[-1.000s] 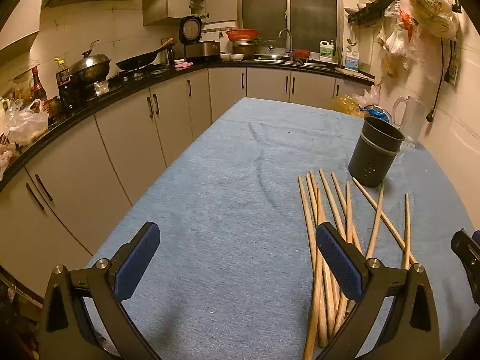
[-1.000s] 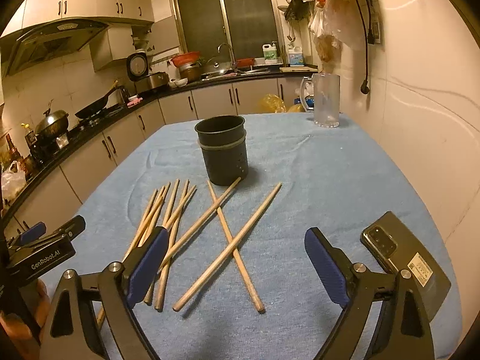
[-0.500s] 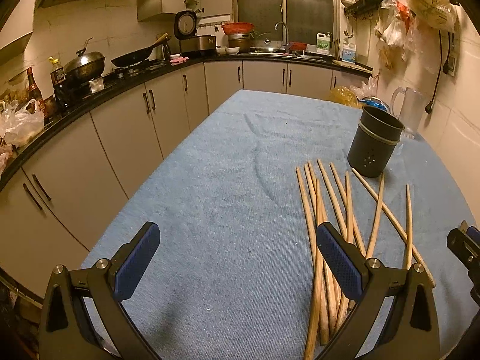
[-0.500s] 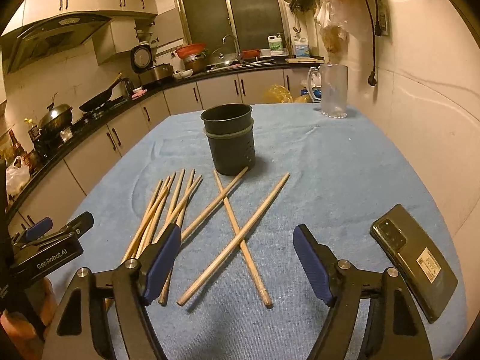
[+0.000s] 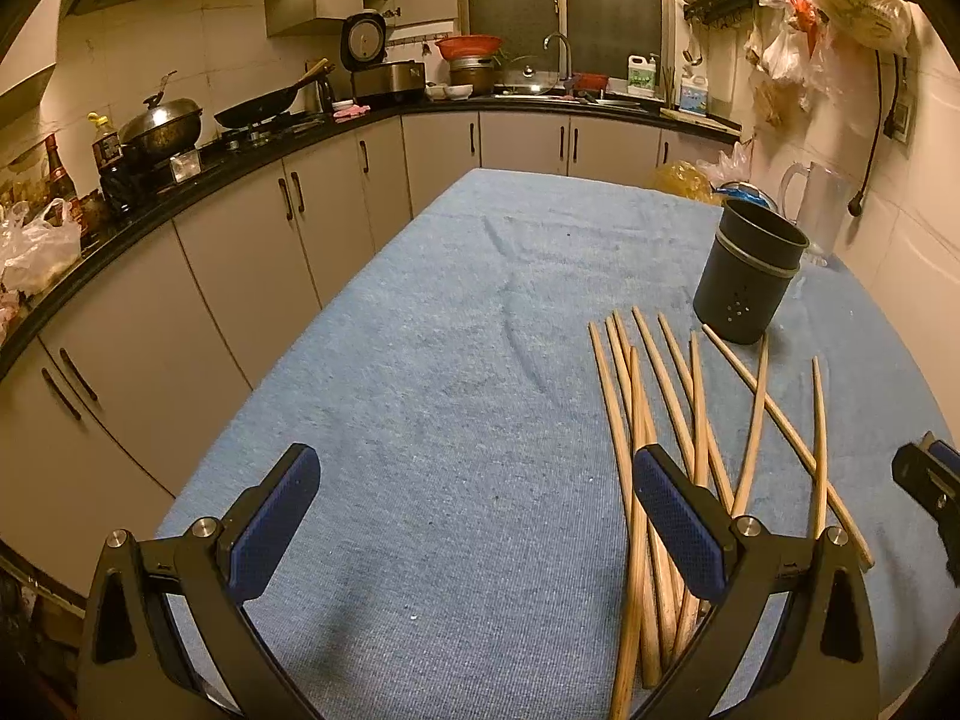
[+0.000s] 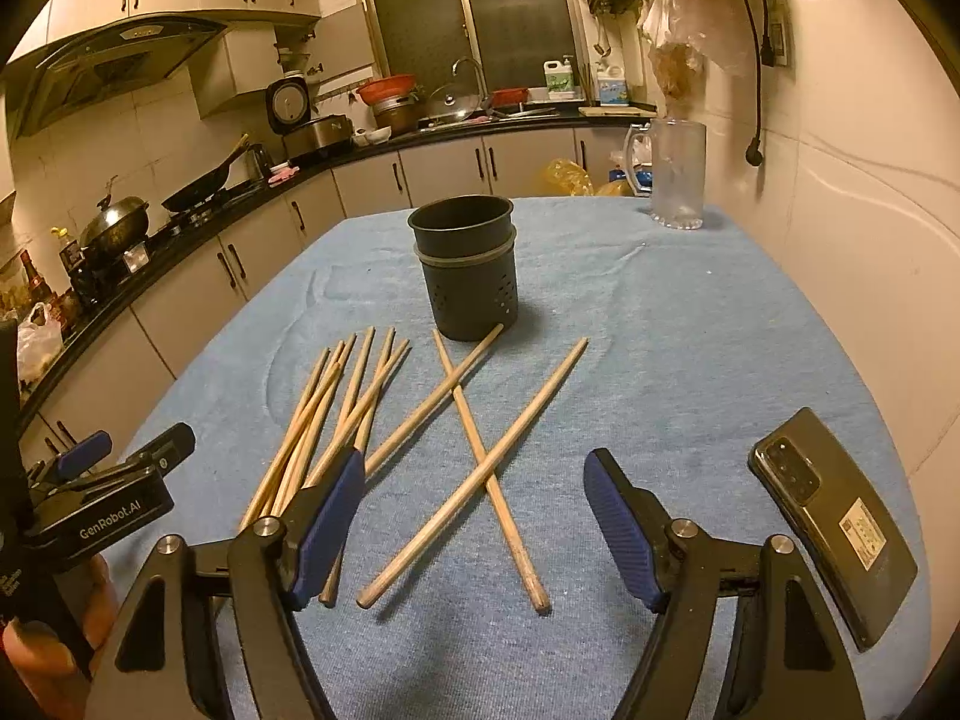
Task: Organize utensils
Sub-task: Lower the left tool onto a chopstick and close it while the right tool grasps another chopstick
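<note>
Several wooden chopsticks (image 6: 360, 408) lie loose on the blue tablecloth (image 6: 690, 330), some bunched at the left, others crossed (image 6: 480, 462) in the middle. Behind them stands a dark perforated utensil holder (image 6: 468, 270), upright and empty as far as I can see. My right gripper (image 6: 474, 510) hovers over the near ends of the crossed chopsticks; its jaws are closing, and the pads touch nothing. My left gripper (image 5: 474, 498) stands open over bare cloth, its right finger (image 5: 678, 528) above the bunched chopsticks (image 5: 654, 450). The holder (image 5: 747, 273) shows at the right in the left wrist view.
A black phone (image 6: 834, 516) lies face down near the right edge of the table. A clear plastic jug (image 6: 675, 174) stands at the far right by the wall. Kitchen cabinets and a counter with pans (image 5: 180, 126) run along the left and back.
The right gripper's jaws have drawn closer together. The right wrist view has tipped slightly, so the chopsticks sit a little lower and nearer. The left gripper stays as it was.
</note>
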`<control>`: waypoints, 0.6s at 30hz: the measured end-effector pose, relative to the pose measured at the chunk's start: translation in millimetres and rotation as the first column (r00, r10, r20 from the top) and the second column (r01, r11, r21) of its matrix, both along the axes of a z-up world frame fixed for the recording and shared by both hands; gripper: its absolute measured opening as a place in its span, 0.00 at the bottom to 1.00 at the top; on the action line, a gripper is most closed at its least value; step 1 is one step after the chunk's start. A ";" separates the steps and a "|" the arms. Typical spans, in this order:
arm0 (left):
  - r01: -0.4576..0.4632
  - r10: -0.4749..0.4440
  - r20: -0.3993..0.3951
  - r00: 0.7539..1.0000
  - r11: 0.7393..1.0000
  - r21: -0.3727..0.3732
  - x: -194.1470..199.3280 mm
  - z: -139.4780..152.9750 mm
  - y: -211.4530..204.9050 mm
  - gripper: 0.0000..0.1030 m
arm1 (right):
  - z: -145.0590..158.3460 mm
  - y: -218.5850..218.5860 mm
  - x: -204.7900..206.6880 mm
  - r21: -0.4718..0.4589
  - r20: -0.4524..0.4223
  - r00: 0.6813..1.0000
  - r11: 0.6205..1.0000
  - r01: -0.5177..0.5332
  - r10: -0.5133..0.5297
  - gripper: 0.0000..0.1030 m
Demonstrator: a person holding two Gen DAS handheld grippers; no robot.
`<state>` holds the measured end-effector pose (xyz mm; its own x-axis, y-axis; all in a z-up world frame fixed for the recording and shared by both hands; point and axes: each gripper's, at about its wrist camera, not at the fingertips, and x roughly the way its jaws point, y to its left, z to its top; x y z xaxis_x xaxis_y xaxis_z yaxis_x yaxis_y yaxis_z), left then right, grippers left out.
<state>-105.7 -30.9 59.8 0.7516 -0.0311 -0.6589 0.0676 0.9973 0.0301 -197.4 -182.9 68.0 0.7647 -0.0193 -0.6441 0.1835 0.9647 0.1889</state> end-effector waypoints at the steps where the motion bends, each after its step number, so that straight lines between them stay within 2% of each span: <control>1: 0.003 -0.003 -0.004 1.000 1.000 -0.001 1.1 0.0 0.8 1.00 | -0.1 -3.7 2.4 0.020 -0.008 1.000 1.000 -0.002 0.002 0.70; 4: 0.016 -0.016 -0.011 1.000 1.000 -0.003 5.3 1.4 2.6 1.00 | 0.2 -15.0 8.7 0.067 -0.033 0.999 0.998 0.004 -0.002 0.64; 6: 0.033 -0.033 -0.020 0.999 0.999 -0.007 9.5 3.5 3.3 1.00 | 2.2 -22.7 12.9 0.094 -0.043 0.999 0.996 0.003 0.001 0.57; 10: 0.049 -0.049 -0.011 0.999 0.999 0.004 14.1 7.6 -0.5 0.99 | 7.5 -34.8 21.2 0.113 -0.060 0.998 0.994 0.005 0.002 0.54; 12: 0.089 -0.089 -0.027 0.996 0.996 0.005 18.4 10.1 -6.3 0.92 | 8.0 -38.9 27.2 0.134 -0.080 0.997 0.991 -0.008 0.019 0.49; 14: 0.134 -0.134 -0.055 0.989 0.991 -0.002 23.5 12.7 -14.2 0.81 | 5.1 -45.4 36.4 0.174 -0.114 0.993 0.985 -0.010 0.030 0.46; 16: 0.199 -0.201 -0.100 0.975 0.980 -0.023 31.0 15.4 -24.2 0.70 | 2.5 -53.1 46.3 0.206 -0.147 0.989 0.979 0.003 0.028 0.45; 18: 0.260 -0.265 -0.151 0.952 0.964 -0.052 39.8 18.0 -35.8 0.66 | -0.8 -62.2 55.3 0.247 -0.180 0.983 0.969 0.022 0.023 0.37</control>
<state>-65.9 -66.7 77.8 0.6027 -0.2362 -0.7622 0.3284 0.9440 -0.0329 -142.1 -245.1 67.1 0.6355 0.1584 -0.7557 0.2358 0.8922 0.3853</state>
